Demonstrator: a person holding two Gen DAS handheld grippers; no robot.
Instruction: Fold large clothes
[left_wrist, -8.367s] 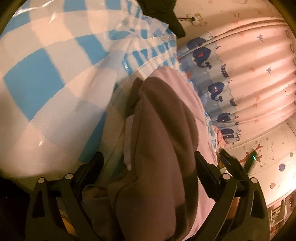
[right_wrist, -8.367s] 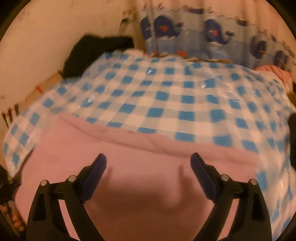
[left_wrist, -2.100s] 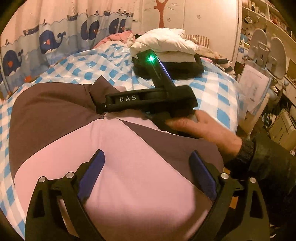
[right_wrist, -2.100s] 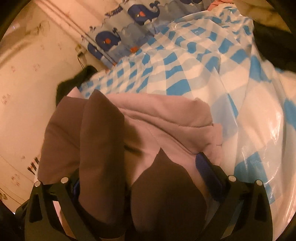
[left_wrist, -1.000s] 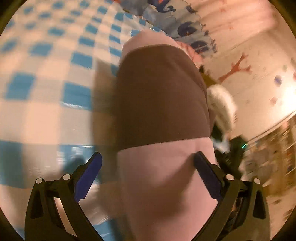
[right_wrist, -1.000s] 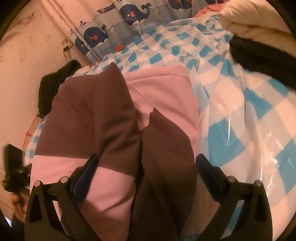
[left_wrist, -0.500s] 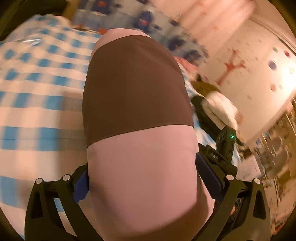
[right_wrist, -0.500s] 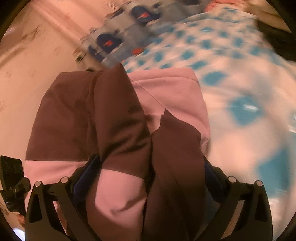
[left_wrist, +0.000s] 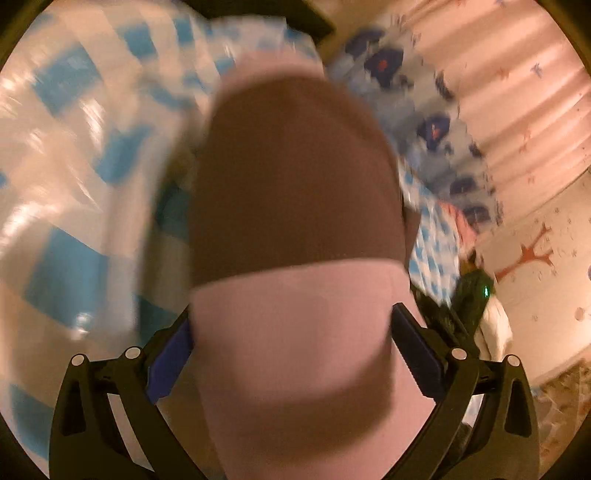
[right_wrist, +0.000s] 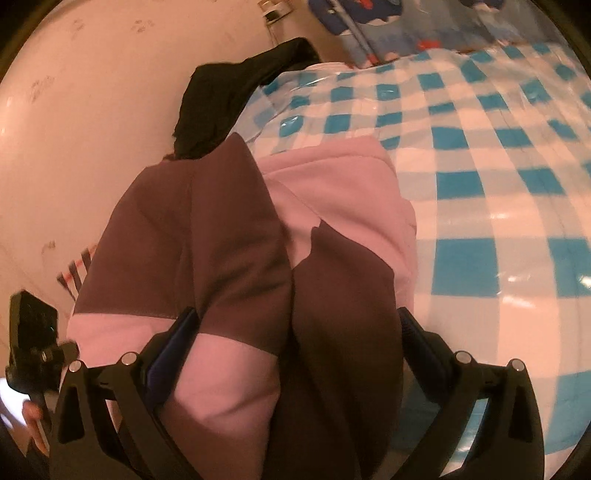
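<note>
A folded pink and brown garment (left_wrist: 295, 192) fills the left wrist view and looks blurred by motion. My left gripper (left_wrist: 291, 350) is open, and the pink part of the bundle sits between its wide-spread fingers, touching both pads. In the right wrist view the same garment (right_wrist: 229, 229) lies at the edge of the checked bed cover (right_wrist: 498, 184). My right gripper (right_wrist: 295, 350) is open too, with the brown folds bulging between and over its fingers. The left gripper (right_wrist: 33, 332) shows at the far left, held by a hand (right_wrist: 31, 410). The right gripper (left_wrist: 476, 291) shows a green light.
A blue and white checked plastic cover (left_wrist: 74, 184) is spread over the bed. A black garment (right_wrist: 229, 99) lies at the bed's corner against the wall. A whale-print curtain (left_wrist: 436, 129) hangs behind. White folded items (left_wrist: 495, 325) lie at the right.
Both views have swung while the garment stayed between the fingers. The left view turned towards the curtain and is blurred. The right view now looks along the bed's wall side.
</note>
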